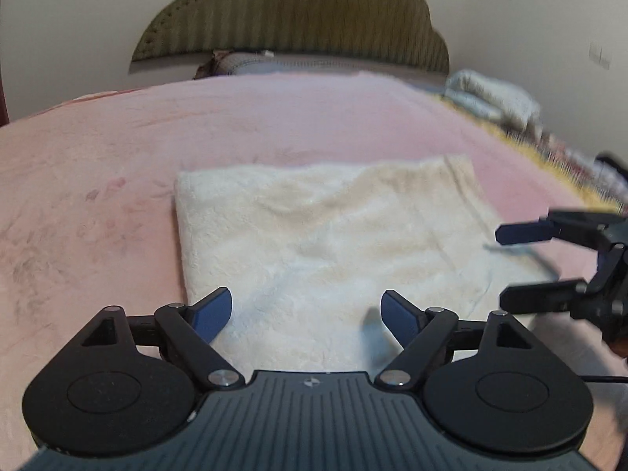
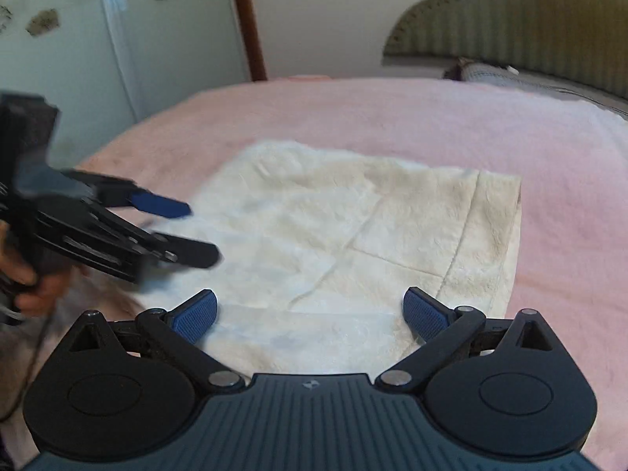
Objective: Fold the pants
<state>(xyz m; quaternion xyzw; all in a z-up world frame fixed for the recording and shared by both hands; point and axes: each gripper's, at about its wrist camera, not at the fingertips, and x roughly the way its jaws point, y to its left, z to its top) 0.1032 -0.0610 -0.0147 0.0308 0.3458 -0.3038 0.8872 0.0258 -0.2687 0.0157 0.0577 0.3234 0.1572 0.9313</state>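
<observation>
The cream fleece pants (image 1: 314, 243) lie folded into a flat, roughly rectangular bundle on the pink blanket (image 1: 98, 180) covering the bed, near its middle. In the left wrist view the bundle's long axis runs from the near edge toward the far headboard (image 1: 290, 11), slanting slightly right as it recedes; a stitched hem band lines its right side. The left claw (image 1: 306, 314) hovers over the near edge of the pants, its blue pads spread wide with nothing pinched between them. The right claw (image 2: 310, 314) likewise hangs released above the bundle's near end, pads apart and empty. Each claw appears blurred at the side of the other's view. A person's hand (image 2: 35, 286) grips the left claw's handle.
</observation>
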